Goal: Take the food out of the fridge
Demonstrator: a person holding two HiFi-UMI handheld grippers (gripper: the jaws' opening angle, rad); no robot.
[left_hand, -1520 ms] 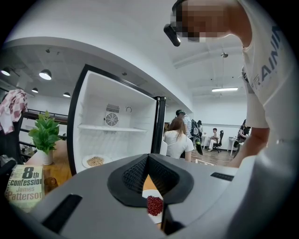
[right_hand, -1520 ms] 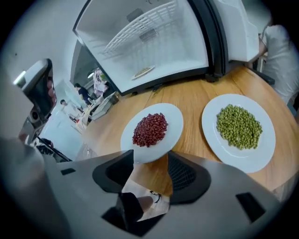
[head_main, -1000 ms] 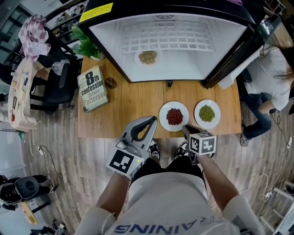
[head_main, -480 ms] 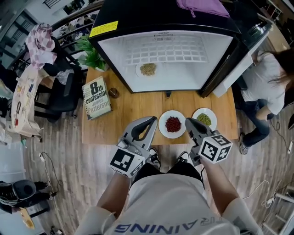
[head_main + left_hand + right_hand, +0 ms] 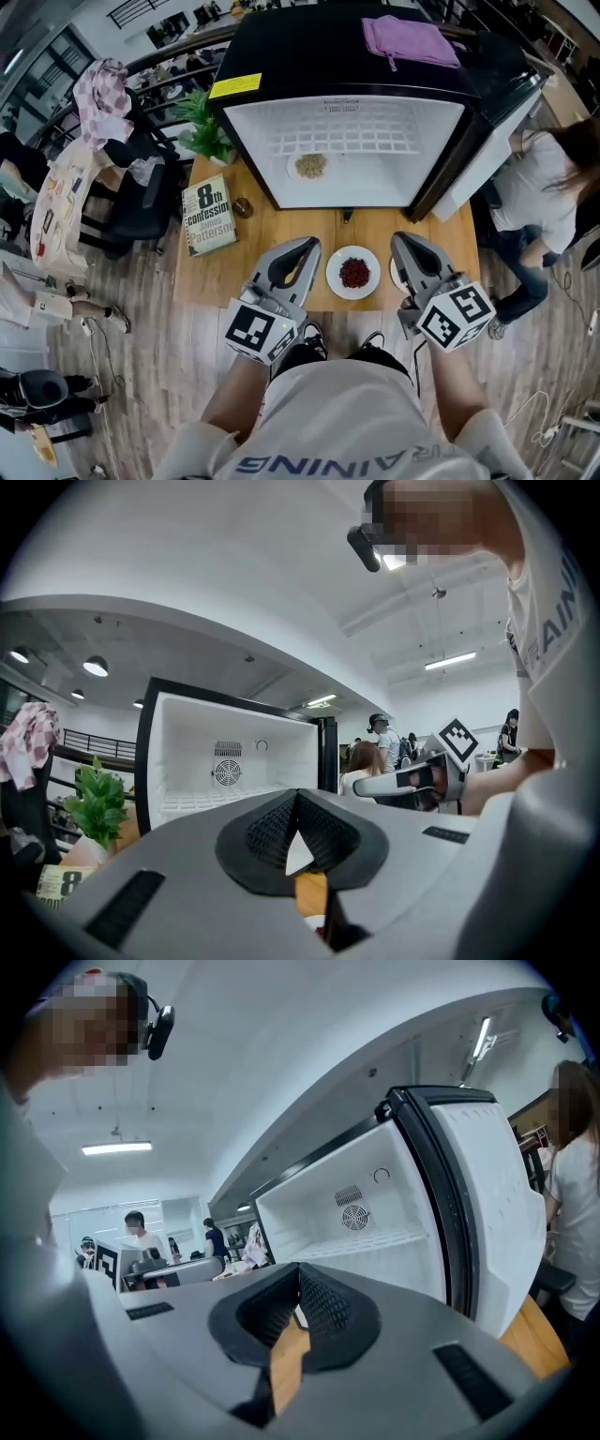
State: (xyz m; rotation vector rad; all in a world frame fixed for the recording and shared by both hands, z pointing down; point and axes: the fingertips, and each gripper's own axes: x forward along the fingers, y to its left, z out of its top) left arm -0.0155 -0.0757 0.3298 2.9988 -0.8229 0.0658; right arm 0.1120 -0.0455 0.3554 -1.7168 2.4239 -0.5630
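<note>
While the left gripper (image 5: 302, 247) and right gripper (image 5: 406, 240) hover clenched and empty over the tabletop (image 5: 281, 225), flanking a plate of red beans (image 5: 353, 272), the plate of grain (image 5: 310, 166) sits inside the open fridge (image 5: 246, 155), at 12 o'clock from the nearer left gripper and 10 o'clock from the right.

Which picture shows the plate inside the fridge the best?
The head view. It looks down into the open fridge, where the plate of brownish food sits in plain sight on the white bottom. Both gripper views show the fridge's white inside and back fan, but its lower part is hidden, so no plate appears there.
</note>
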